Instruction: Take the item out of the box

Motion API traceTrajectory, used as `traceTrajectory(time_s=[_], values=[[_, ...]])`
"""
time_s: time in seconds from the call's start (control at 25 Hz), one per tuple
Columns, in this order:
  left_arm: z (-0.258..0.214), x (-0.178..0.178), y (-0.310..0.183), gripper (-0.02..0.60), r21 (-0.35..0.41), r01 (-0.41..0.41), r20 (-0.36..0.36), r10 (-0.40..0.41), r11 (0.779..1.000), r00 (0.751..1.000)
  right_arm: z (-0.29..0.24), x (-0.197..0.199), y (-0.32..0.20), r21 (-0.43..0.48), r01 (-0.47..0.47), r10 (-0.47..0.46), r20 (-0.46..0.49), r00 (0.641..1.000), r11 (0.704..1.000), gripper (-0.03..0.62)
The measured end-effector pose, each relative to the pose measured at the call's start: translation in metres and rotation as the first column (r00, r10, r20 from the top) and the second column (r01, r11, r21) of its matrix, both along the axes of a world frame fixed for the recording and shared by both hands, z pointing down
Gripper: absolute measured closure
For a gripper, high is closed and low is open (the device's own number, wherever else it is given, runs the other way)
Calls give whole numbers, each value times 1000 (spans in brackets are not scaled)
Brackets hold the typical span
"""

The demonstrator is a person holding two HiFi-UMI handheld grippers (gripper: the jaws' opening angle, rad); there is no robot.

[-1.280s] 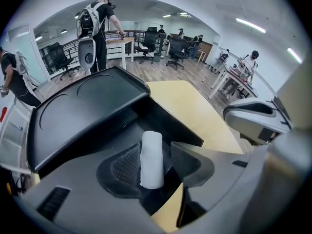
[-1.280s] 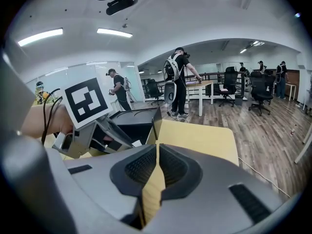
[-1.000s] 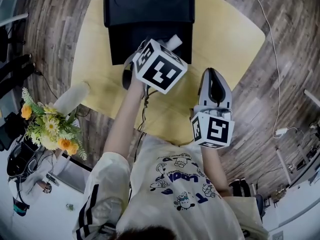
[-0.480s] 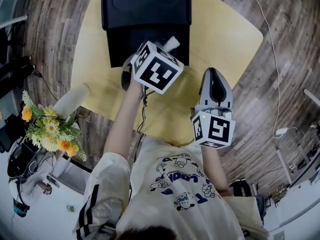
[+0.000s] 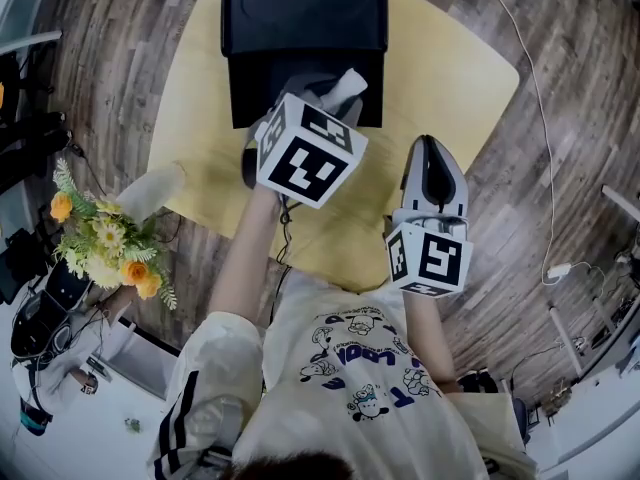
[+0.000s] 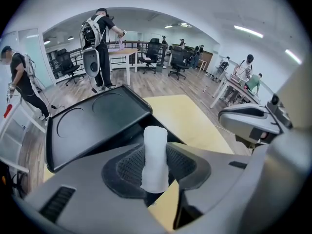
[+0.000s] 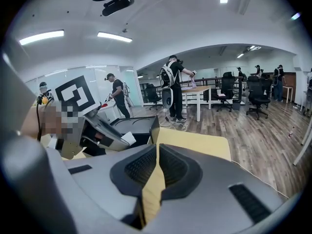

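Left tongs (image 6: 156, 172) pinch just the end of the white roll (image 6: 156, 143) above the black box (image 5: 250, 93); it could slip out. Right tongs (image 7: 156, 167) closed, empty.

Black box (image 5: 256, 90) open, lid swung back; white roll (image 6: 155, 157) upright above it.

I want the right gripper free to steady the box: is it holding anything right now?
No, the right gripper has its jaws together with nothing between them, only the yellow table beyond.

open lid (image 5: 304, 8) behind the box (image 5: 250, 90), bare table (image 5: 450, 78) to its right — free passage
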State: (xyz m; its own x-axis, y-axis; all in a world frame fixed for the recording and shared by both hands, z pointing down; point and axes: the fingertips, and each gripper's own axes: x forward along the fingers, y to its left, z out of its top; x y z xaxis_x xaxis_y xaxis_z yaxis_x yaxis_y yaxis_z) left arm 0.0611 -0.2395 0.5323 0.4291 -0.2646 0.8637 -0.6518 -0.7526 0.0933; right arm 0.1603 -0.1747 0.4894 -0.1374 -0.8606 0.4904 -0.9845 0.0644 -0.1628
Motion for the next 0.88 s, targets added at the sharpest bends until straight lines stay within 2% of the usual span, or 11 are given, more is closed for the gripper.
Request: traceTrajectory(time_s=[0.4,0.6,0.88], values=[[-39,-9,2,441,93,69,-129,-57,993,990,-32,-17,-16,108,9,-7,-23,1000,994,557],[-85,-11,16,441,148,91,-172,-65,985,983,-78,-23,-12,172,11,-4,-44,999,985,557],[-128,-17,49,440,242,147,-313,-67,959,947,-115,-31,12,266,-2,19,-62,998,964,557]])
